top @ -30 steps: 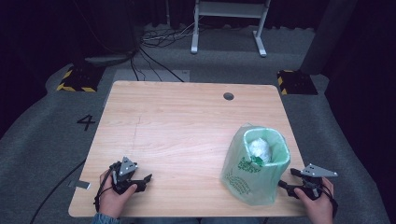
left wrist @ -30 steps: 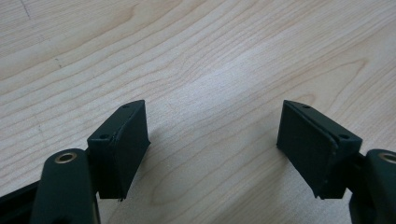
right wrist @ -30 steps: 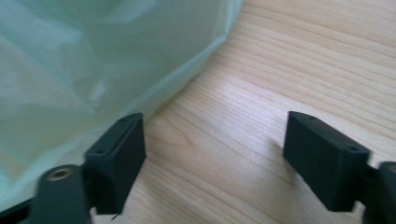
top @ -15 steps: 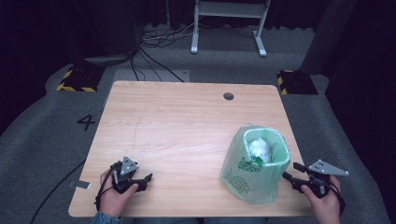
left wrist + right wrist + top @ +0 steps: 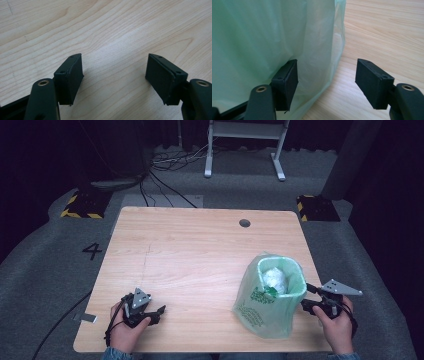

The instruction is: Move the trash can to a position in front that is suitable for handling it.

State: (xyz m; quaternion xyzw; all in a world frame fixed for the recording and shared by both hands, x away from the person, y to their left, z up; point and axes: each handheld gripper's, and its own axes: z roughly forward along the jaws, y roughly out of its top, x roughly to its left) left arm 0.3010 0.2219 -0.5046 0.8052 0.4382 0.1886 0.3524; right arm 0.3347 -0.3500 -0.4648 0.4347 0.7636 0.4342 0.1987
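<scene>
1. The wooden table (image 5: 200,255) has a light grain and a small round cable hole (image 5: 244,223) toward its 12 o'clock edge.
2. A pale green plastic bag (image 5: 267,302) with dark green print stands upright and open-mouthed at about 4 o'clock on the table, close to the near edge. In the right gripper view its thin wall (image 5: 262,37) hangs in soft folds down to the wood.
3. A crumpled white wad (image 5: 274,279) lies inside the bag, seen through its mouth.
4. The right gripper (image 5: 309,299), held in the person's right hand (image 5: 336,327), sits at the bag's 3 o'clock side. Its jaws stand wide apart and have just been closing a little, then held. One jaw lies against the bag's wall, the other is over bare wood; the film is not pinched.
5. The left gripper (image 5: 159,312), held in the left hand (image 5: 127,332), rests at 7 o'clock on the table, well apart from the bag. Its jaws have just been closing slightly but stand wide, with only bare wood between them (image 5: 113,75).
</scene>
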